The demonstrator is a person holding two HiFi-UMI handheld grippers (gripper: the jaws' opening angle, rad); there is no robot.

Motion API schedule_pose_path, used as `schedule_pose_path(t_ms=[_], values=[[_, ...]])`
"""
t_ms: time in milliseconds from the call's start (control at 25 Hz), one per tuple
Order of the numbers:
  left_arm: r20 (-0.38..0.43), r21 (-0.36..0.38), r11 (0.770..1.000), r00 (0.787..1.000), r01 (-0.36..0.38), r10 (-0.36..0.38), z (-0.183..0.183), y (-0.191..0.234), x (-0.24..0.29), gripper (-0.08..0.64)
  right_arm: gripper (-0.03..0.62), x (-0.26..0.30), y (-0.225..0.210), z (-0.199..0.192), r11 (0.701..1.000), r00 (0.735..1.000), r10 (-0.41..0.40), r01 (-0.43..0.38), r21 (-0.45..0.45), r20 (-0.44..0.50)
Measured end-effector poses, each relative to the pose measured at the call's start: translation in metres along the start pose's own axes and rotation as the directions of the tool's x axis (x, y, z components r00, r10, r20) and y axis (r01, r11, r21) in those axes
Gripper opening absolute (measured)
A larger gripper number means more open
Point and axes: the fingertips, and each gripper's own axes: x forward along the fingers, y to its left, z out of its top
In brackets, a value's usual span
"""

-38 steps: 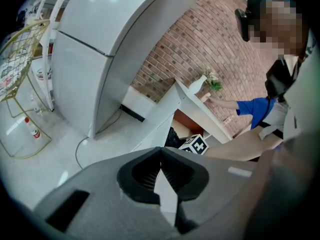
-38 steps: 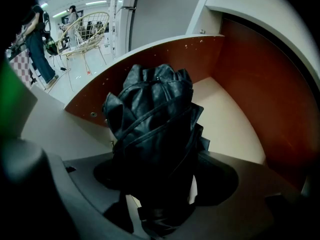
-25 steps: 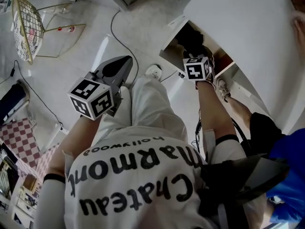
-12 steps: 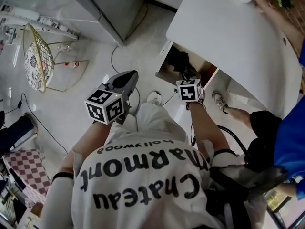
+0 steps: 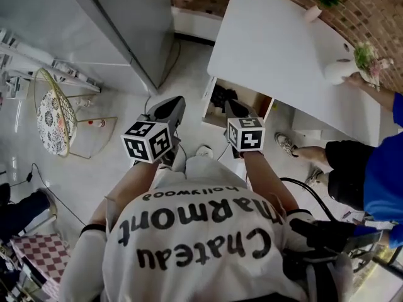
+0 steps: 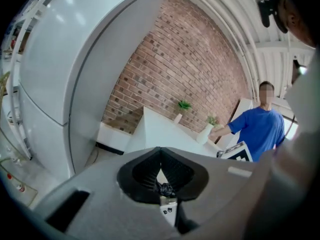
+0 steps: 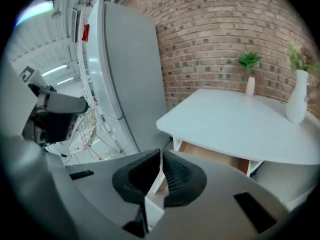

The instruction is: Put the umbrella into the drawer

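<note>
Umbrella (image 5: 221,96) is a dark bundle lying in the open drawer (image 5: 257,106) under the white table (image 5: 283,49), at the drawer's left end.

Diff vs a second ago: right gripper (image 5: 232,106) was reaching down into the drawer and is now pulled up and out, over its front edge. Its jaws have just been closing and now sit together with nothing between them. Left gripper (image 5: 171,106) has also come up. Head camera is raised, so more tabletop and the brick wall (image 5: 378,5) are in frame.

Right gripper view: right gripper (image 7: 161,154) pads meet. Bare wooden drawer interior (image 7: 215,156) shows under the table (image 7: 240,124), no umbrella visible from here.

Left gripper view: left gripper (image 6: 161,151) tips closed. There's a small dark crumpled bit (image 6: 164,188) in the gap behind them, can't tell what. A person in blue (image 6: 260,126) stands at the table.

Pose: both grippers side by side ahead of the torso, angled down toward the drawer, left one well apart from it.
</note>
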Motion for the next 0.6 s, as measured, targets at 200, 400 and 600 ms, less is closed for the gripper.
schedule_pose_path(t_ms=[200, 400, 600], values=[[0.085, 0.039, 0.997, 0.994, 0.060, -0.063, 0.047, -0.014, -0.018, 0.015, 0.021, -0.044, 0.027, 0.057, 0.999, 0.987, 0.003, -0.009, 0.036, 0.161], [0.168, 0.052, 0.996, 0.983, 0.072, -0.079, 0.087, -0.022, -0.043, 0.017, 0.020, -0.089, 0.044, 0.107, 0.997, 0.959, -0.023, 0.002, 0.075, 0.283], [0.204, 0.085, 0.988, 0.968, 0.128, -0.143, 0.104, -0.039, -0.064, 0.017, 0.020, -0.129, 0.057, 0.135, 0.996, 0.927, -0.078, 0.053, 0.076, 0.368]])
